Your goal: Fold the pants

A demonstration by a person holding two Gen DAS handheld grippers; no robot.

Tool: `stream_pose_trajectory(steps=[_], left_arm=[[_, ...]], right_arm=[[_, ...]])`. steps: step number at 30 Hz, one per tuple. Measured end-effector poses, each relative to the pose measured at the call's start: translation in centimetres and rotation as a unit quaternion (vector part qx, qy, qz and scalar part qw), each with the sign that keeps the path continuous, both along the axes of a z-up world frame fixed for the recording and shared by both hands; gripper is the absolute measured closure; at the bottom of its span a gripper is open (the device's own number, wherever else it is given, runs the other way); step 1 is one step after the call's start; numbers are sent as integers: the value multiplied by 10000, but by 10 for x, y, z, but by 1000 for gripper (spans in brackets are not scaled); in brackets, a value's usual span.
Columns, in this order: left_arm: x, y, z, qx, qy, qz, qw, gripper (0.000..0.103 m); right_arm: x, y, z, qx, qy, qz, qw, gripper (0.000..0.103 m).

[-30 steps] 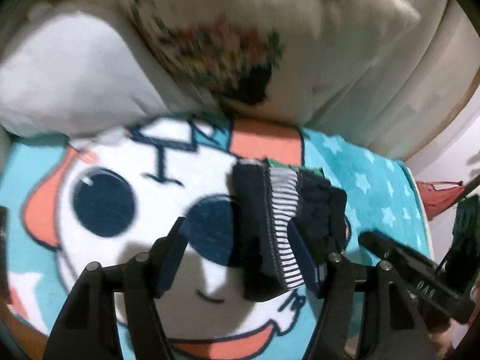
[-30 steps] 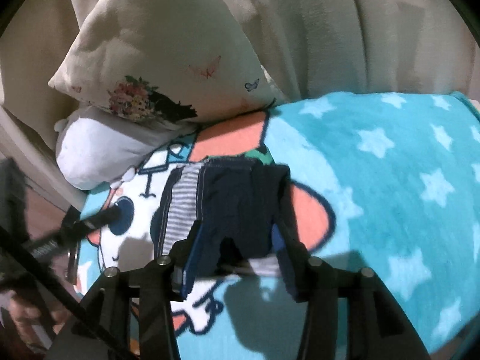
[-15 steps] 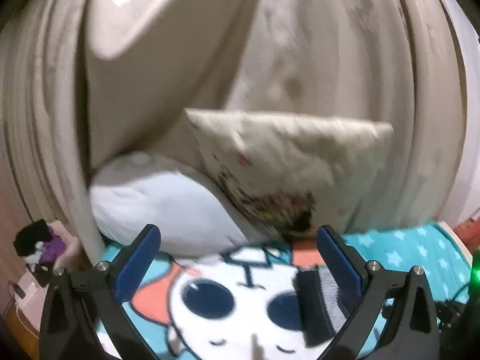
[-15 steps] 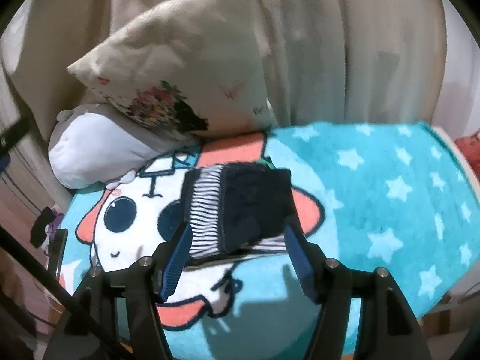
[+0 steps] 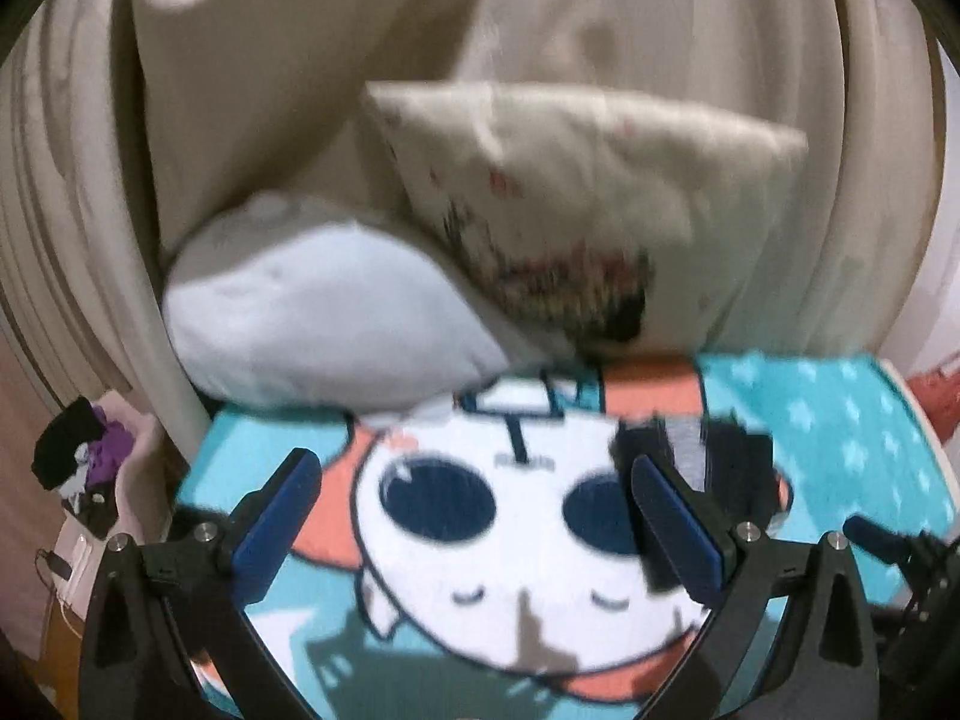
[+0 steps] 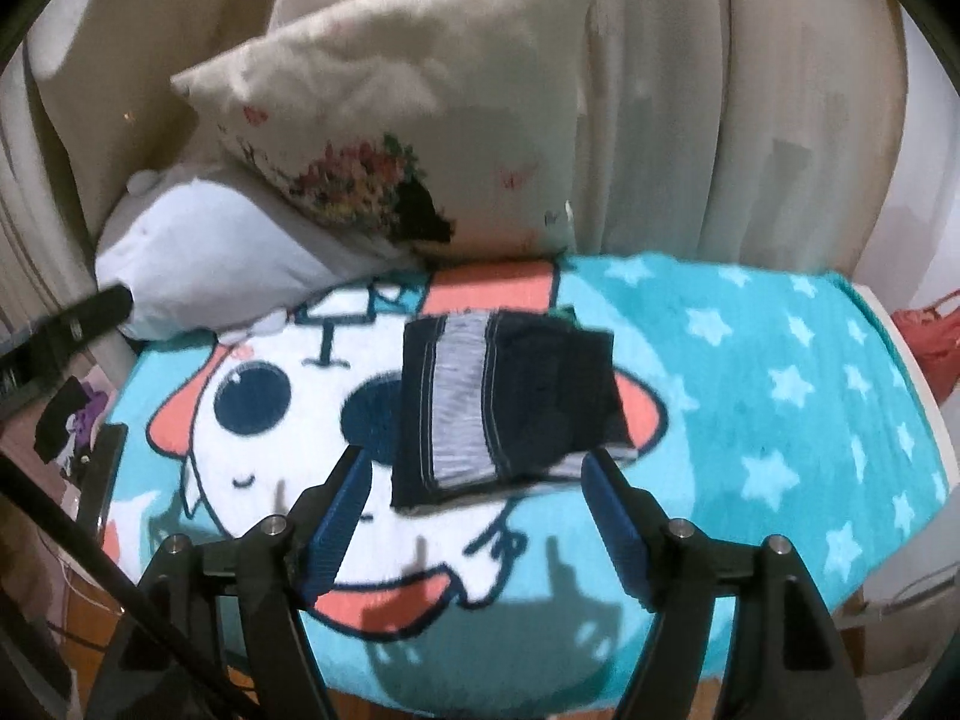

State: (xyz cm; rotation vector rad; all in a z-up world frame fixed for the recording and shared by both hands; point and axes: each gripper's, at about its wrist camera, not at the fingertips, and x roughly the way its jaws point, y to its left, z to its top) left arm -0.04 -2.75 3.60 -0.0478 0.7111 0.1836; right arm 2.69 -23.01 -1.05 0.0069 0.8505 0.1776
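Observation:
The pants (image 6: 510, 402) are dark navy with a grey striped band. They lie folded into a compact rectangle on the teal cartoon blanket (image 6: 750, 372). My right gripper (image 6: 474, 510) is open and empty, held above and just short of the pants' near edge. My left gripper (image 5: 474, 516) is open and empty, pulled back over the cartoon face. In the left wrist view the pants (image 5: 702, 456) show blurred behind the right finger.
A floral cushion (image 6: 420, 114) and a white pillow (image 6: 204, 258) lean against beige curtains (image 6: 720, 96) at the back. A low side table with dark objects (image 5: 78, 468) stands at the left. A red item (image 6: 930, 336) lies off the blanket's right edge.
Both grippers have let go of the pants and pulled back and up. The pants now lie flat and folded on the blanket. The left gripper has opened wide.

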Motion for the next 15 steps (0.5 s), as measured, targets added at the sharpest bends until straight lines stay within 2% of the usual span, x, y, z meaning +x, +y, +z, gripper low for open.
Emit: stream_pose_trajectory(steps=[4, 15], left_arm=[[0, -4, -19, -159, 378, -224, 9989, 0], [0, -18, -39, -336, 785, -674, 9941, 0]], right_arm=[[-3, 6, -11, -127, 192, -75, 9997, 26], [-5, 12, -20, -258, 318, -134, 9991, 24]])
